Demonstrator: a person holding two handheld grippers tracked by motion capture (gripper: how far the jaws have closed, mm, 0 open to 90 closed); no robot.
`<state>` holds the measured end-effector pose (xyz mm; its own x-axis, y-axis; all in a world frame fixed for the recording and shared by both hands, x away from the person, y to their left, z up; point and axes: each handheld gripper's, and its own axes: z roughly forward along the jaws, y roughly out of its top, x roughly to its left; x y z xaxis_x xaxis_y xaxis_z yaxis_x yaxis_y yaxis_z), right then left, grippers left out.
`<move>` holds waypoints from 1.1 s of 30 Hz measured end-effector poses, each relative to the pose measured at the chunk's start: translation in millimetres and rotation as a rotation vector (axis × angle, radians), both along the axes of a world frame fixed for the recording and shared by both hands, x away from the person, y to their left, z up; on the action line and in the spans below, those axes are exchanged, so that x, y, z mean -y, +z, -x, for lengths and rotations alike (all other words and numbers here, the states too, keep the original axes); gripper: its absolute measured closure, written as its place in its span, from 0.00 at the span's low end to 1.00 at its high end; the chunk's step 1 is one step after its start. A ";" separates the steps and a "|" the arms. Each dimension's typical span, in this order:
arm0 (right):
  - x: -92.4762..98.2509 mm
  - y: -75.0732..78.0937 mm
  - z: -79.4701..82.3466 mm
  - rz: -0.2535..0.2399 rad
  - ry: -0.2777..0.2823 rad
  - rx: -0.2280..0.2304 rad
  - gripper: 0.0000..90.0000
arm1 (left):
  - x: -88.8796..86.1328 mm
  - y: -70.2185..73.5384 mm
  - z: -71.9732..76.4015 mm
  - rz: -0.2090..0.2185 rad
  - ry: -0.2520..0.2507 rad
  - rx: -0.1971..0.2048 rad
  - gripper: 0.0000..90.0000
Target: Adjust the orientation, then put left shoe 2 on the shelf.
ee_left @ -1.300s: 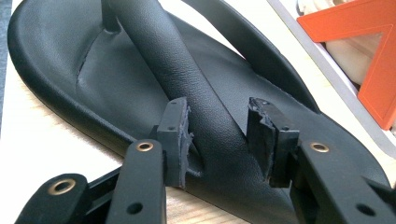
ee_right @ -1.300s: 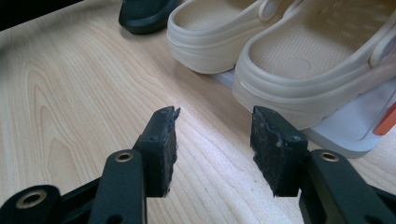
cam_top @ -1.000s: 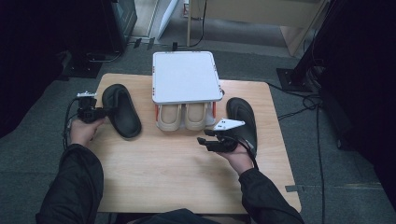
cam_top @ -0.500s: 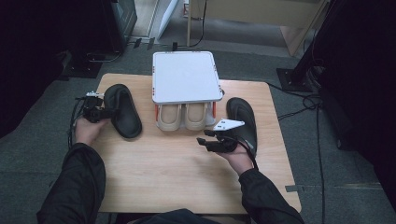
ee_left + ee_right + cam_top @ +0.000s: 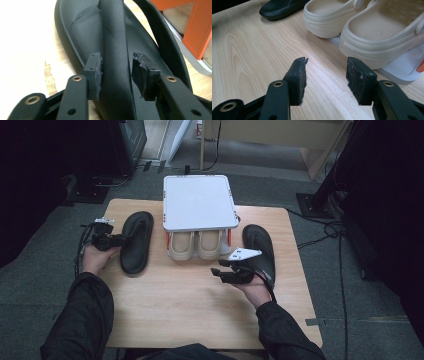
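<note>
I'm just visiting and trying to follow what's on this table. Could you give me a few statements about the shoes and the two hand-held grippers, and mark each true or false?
1. The left gripper has a strap of the left black sandal between its jaws. True; the jaws have just been closing a little, with the strap between them.
2. The right gripper holds a cream clog. False: its jaws stand open over bare table.
3. Two cream clogs sit on the rack's lower shelf. True.
4. Both black sandals lie side by side, left of the rack. False: the right black sandal lies on its other side.
</note>
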<state>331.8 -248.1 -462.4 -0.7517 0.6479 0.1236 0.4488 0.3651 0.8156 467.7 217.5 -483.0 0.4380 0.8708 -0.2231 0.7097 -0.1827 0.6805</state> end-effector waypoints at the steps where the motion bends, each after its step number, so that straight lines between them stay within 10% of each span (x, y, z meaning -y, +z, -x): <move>1: 0.2 -0.2 0.3 -0.001 -0.001 -0.003 0.57 | 0.7 -0.2 -1.8 0.002 -0.001 -0.002 0.63; 13: 7.4 -4.7 6.5 -0.013 -0.018 -0.014 0.57 | 13.0 -3.7 -24.8 -0.021 -0.017 -0.021 0.70; 33: 8.3 -3.8 5.9 -0.022 -0.023 -0.010 0.57 | 14.4 31.7 -11.2 0.045 0.034 -0.007 0.76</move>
